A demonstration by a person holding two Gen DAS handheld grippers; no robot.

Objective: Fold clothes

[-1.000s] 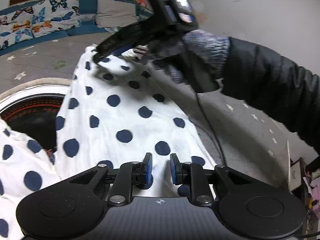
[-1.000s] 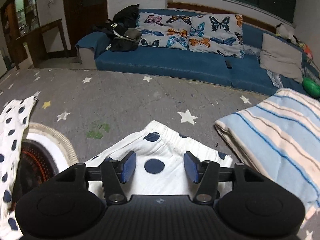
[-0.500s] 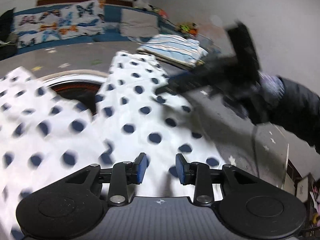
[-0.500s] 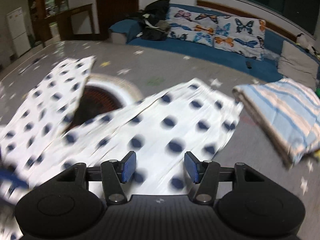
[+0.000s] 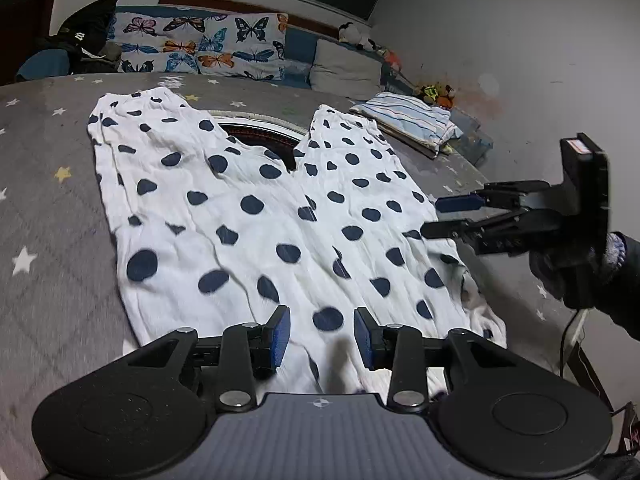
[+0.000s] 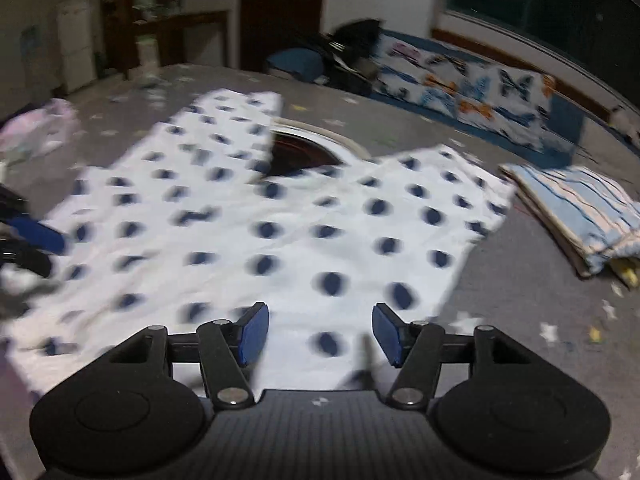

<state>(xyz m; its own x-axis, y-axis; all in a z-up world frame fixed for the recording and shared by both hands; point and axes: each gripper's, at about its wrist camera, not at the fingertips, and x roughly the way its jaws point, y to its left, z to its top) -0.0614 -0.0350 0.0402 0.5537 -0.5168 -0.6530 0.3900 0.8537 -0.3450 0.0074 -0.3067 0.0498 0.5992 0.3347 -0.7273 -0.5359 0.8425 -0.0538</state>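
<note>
White polka-dot trousers with navy spots point(image 5: 256, 216) lie spread flat on the grey star-patterned counter point(image 5: 48, 208), both legs pointing away toward the blue sofa point(image 5: 304, 46). A round dark opening point(image 5: 260, 136) shows between the legs. Left claw point(image 5: 322, 336): parted, empty, above the waist end. Right claw point(image 6: 320, 334): wide, empty, over the cloth; its view is blurred. A folded blue-striped cloth point(image 5: 408, 122) rests just beside the right leg's hem.

Star-print surface point(image 5: 48, 216), polka-dot trousers point(image 5: 256, 216), perhaps towel point(image 5: 408, 120)
</note>
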